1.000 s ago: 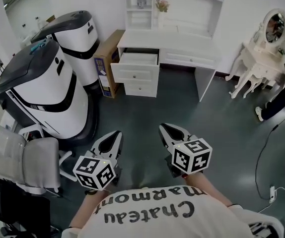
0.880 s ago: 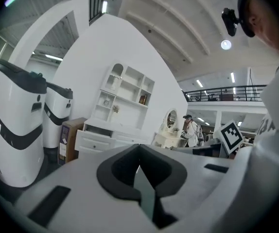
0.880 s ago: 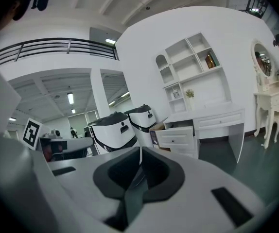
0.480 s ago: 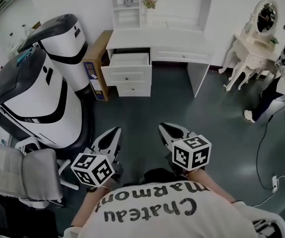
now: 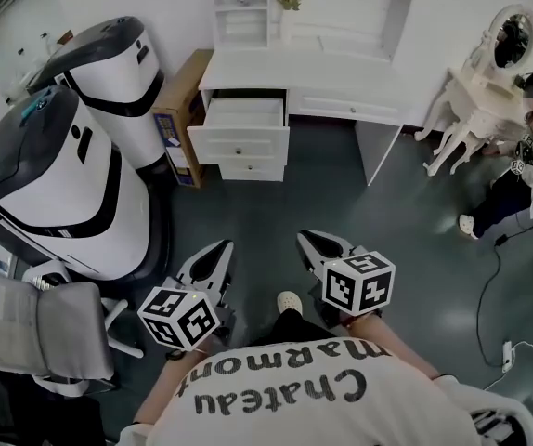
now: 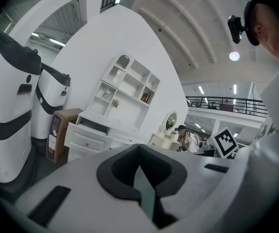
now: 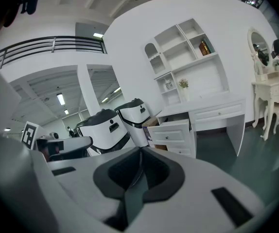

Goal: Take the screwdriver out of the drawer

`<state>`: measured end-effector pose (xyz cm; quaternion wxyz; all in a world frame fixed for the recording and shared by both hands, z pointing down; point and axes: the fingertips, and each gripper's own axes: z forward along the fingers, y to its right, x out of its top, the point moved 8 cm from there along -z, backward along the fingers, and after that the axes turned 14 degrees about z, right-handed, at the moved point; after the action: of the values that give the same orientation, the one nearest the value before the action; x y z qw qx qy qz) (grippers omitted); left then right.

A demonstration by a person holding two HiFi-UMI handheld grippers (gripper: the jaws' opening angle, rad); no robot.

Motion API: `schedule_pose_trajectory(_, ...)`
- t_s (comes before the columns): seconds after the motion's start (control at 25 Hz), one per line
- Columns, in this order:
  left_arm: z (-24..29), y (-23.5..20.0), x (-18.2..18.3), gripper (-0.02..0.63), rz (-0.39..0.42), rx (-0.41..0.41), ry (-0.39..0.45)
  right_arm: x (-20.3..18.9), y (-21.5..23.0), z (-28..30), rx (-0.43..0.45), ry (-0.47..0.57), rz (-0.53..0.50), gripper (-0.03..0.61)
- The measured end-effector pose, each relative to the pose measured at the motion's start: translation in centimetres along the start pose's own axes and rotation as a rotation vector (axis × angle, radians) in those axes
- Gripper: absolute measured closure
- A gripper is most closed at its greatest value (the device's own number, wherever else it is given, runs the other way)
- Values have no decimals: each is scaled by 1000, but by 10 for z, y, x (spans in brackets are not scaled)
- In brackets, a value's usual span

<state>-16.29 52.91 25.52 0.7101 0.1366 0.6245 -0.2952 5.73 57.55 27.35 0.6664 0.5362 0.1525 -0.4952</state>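
White drawer (image 5: 239, 144), white desk (image 5: 341, 77), dark teal floor (image 5: 415, 240), black-and-white machine (image 5: 62, 184), brown box (image 5: 178, 110)

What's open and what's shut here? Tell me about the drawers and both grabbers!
top drawer: pulled open, inside can't be seen from here
lower drawer: shut
wide desk drawer: shut
left gripper: jaws together, holding nothing
right gripper: jaws together, holding nothing

L gripper (image 5: 218, 249) & R gripper (image 5: 307, 241) side by side, fingers (image 5: 203, 269) closed, empty.
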Motion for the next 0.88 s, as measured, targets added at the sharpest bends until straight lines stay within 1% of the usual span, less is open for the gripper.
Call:
schedule_pose_trajectory(0.2, 44, -25, 19, 591, -10, 30, 3, 44, 17, 42, 36, -29, -3, 545)
schedule_pose_trajectory(0.44, 104, -58, 43, 591, 3, 70, 15, 106, 48, 93, 56, -17, -16, 545)
schedule_pose_trajectory(0.72, 160, -85, 53, 591, -6, 106, 12, 150, 85, 136, 77, -25, -17, 545)
schedule_pose_trajectory(0.88, 191, -95, 57, 591, -19, 129, 29, 172, 106, 155, 96, -28, -24, 545)
